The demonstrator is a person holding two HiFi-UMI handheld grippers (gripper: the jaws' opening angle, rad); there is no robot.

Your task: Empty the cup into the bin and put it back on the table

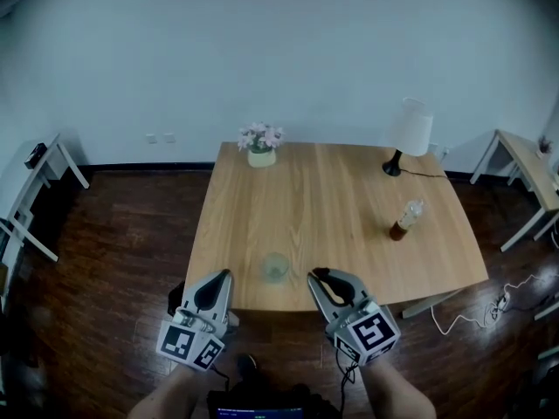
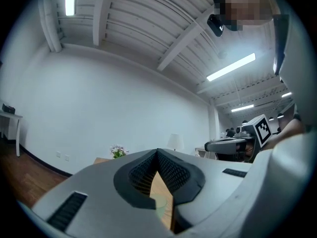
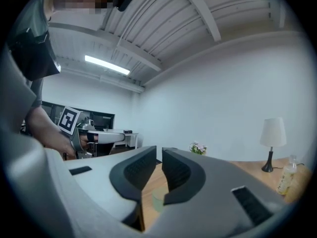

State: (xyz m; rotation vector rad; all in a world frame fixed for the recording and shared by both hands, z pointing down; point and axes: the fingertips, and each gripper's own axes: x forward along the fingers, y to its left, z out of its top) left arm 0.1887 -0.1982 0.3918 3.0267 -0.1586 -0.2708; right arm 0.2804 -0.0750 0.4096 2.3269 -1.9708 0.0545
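Wooden tabletop (image 1: 332, 199) has the cup (image 1: 275, 267) at its near edge, likely so it is easy to reach. Left gripper (image 1: 225, 274) jaws are closed and empty. Right gripper (image 1: 316, 275) jaws are almost closed, empty too.

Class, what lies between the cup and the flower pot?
Nothing: the head view shows only bare tabletop between the cup and the flower pot.

Flower pot (image 1: 261, 143), white lamp (image 1: 407, 142), bottle (image 1: 405, 219), well apart.
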